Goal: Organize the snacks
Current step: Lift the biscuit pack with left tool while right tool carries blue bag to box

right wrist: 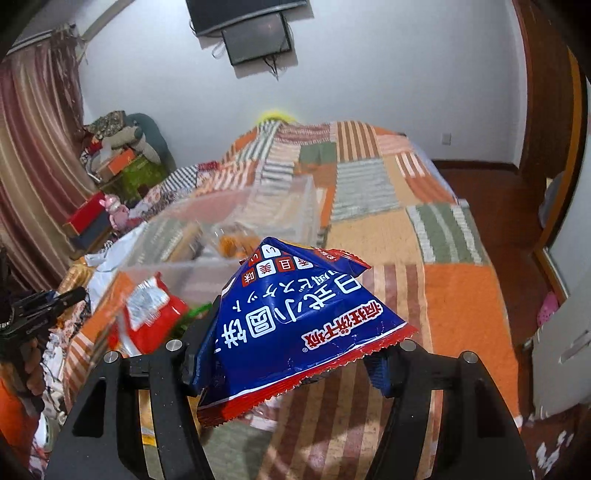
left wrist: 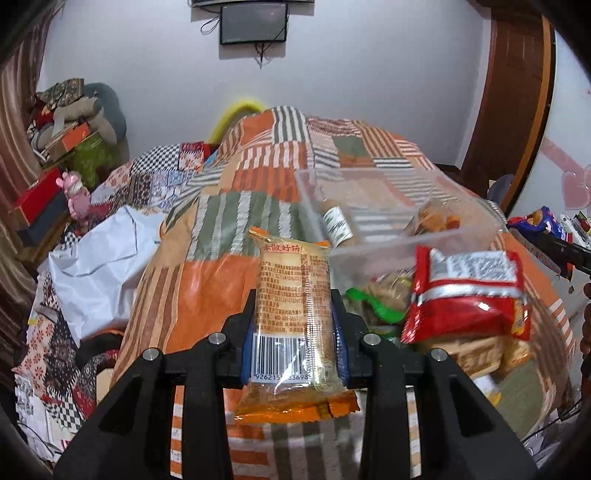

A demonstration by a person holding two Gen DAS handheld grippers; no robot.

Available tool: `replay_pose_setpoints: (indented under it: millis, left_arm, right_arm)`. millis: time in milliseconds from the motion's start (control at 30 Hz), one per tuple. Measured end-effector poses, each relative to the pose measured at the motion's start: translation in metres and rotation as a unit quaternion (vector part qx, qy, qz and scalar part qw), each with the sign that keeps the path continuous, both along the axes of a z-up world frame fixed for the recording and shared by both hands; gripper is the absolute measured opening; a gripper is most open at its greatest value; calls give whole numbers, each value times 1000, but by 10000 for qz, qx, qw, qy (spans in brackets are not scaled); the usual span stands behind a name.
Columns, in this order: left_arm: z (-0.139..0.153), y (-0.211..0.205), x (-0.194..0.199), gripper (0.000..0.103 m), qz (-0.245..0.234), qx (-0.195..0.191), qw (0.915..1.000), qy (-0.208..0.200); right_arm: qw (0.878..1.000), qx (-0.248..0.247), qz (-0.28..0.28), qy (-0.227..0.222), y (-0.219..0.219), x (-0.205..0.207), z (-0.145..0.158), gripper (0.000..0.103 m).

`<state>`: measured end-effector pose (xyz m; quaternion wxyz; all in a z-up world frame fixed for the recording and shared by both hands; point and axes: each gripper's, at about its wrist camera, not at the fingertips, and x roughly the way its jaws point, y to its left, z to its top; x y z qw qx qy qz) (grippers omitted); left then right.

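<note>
left tool (left wrist: 293,332) is clamped on an orange cracker packet (left wrist: 291,325), barcode side facing the camera, packet standing upright between the blue pads and lifted above the bed (left wrist: 229,236). right tool (right wrist: 291,354) is clamped on a blue snack bag (right wrist: 295,317) with a red serrated edge; the bag is bent into a tent shape between the pads and is also off the bed. no earlier frame, so only the grip is told.

clear plastic bin (left wrist: 399,206) sits on the striped patchwork bedspread (right wrist: 443,288), just beyond both tools; a few snacks lie inside it, one with a white and green label (left wrist: 338,225), another orange one (left wrist: 436,218), details blurred. red snack bag (left wrist: 469,295) lies just in front of the bin on a pile of loose snacks (left wrist: 384,302), right of the left tool. in the right wrist view the same red bag shows left of the blue bag, near the bin wall. the left tool's black body and the person's hand show at that view's left edge. white plastic bag (left wrist: 99,266) lies on the bed's left side. wall screen (left wrist: 254,23) hangs above.
</note>
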<state>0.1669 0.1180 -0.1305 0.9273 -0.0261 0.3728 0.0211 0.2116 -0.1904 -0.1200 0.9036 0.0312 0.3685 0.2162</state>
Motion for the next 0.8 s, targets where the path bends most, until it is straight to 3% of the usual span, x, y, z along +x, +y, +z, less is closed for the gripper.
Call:
replay_pose_setpoints:
  millis: [367, 800]
  left_arm:
    - [29, -23, 25, 34, -210, 100, 9995, -220]
    - [36, -40, 73, 34, -326, -54, 9992, -239]
  right_arm:
    - [9992, 122, 135, -348, 18, 16, 14, 62]
    - [9984, 89, 224, -521, 30, 35, 24, 62]
